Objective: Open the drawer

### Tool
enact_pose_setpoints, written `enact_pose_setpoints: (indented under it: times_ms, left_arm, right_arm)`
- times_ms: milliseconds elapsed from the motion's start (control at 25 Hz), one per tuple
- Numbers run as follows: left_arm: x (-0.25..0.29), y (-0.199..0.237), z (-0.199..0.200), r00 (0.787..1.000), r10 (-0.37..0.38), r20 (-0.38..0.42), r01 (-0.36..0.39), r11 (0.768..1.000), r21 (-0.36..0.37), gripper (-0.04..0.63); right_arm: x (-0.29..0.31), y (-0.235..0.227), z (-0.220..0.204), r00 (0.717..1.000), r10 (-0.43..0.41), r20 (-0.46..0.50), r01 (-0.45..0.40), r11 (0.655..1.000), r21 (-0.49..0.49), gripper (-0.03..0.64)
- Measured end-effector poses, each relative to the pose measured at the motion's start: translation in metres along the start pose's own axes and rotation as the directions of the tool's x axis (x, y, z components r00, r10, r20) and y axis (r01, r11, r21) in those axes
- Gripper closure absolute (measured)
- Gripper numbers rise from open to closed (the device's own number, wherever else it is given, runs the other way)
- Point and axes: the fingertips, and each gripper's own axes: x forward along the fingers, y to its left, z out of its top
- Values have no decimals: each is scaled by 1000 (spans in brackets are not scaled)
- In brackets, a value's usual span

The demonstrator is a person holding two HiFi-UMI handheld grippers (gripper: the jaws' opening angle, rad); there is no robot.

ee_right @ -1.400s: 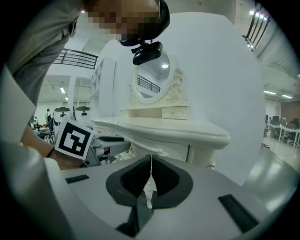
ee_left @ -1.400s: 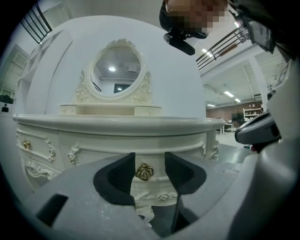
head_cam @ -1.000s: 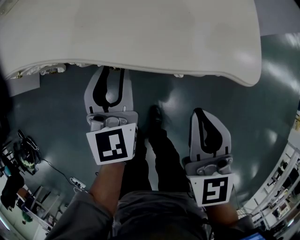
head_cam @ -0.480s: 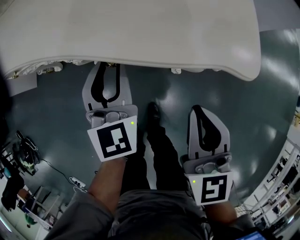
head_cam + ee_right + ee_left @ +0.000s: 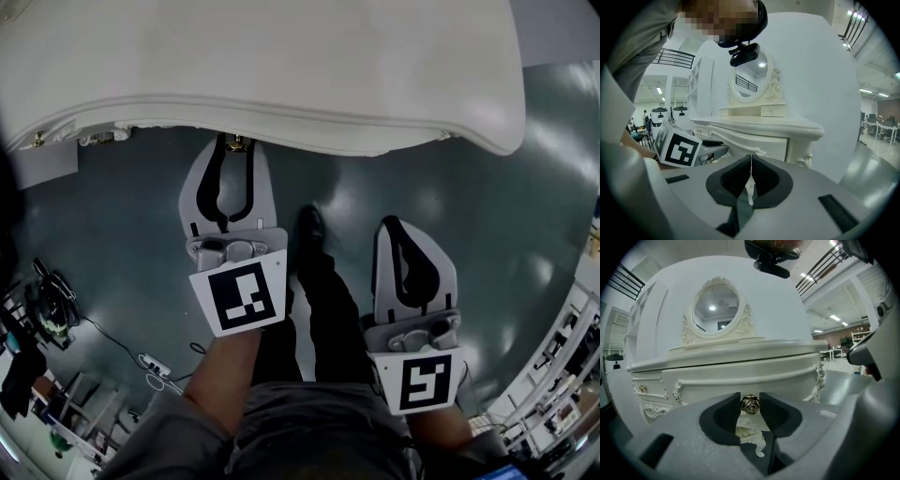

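Glossy grey floor [image 5: 112,206], cream carved dressing table [image 5: 281,66]: our left gripper [image 5: 232,155] jaws, just closing, are gripping the gold rosette knob [image 5: 750,405] of its wide, level drawer [image 5: 740,378], which is facing us; our right gripper [image 5: 751,161] jaws are meeting, empty.

Gripped the gold knob [image 5: 750,405] with the left claw [image 5: 750,398], jaws just closing onto it; faced the white drawer [image 5: 740,378] under the desk [image 5: 726,359] top, oval mirror [image 5: 716,310] above.

My head camera looks steeply down past the dressing table [image 5: 281,66] onto my left gripper [image 5: 233,147] and right gripper [image 5: 401,225]. The left gripper camera faces the drawer [image 5: 740,377] close up, sharing the knob [image 5: 750,404] with the head view. The right gripper camera sees the table's corner from farther back.
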Motion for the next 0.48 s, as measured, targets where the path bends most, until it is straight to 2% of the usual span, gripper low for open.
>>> enact_pose_setpoints:
  times_ms: [480]
  left_arm:
    - [-14, -2, -12, 999, -28, -18, 28, 1000, -6, 462]
  right_arm:
    - [-5, 14, 7, 1000, -21, 23, 20, 1000, 10, 603]
